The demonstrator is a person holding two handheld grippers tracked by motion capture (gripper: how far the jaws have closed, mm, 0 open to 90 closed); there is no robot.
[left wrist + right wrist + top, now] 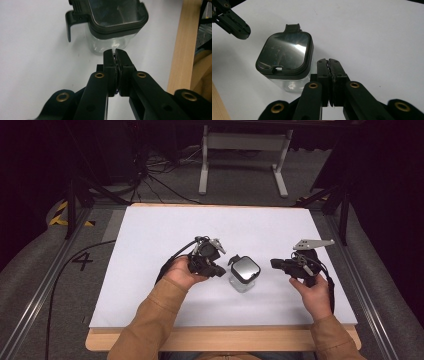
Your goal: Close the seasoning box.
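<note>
Lidded jar sits untouched mid-surface, left gripper at its 9 o'clock, right gripper at 3, both jaws closed empty.

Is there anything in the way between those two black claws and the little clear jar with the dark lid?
Nothing visible: only bare white table lies between the jar and the left gripper or right gripper.

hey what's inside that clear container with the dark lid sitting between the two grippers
Nothing can be made out inside the container. The clear wall below the lid shows only pale table surface and glints. The dark lid reflects light and covers the top, so the interior from above is hidden.
</note>
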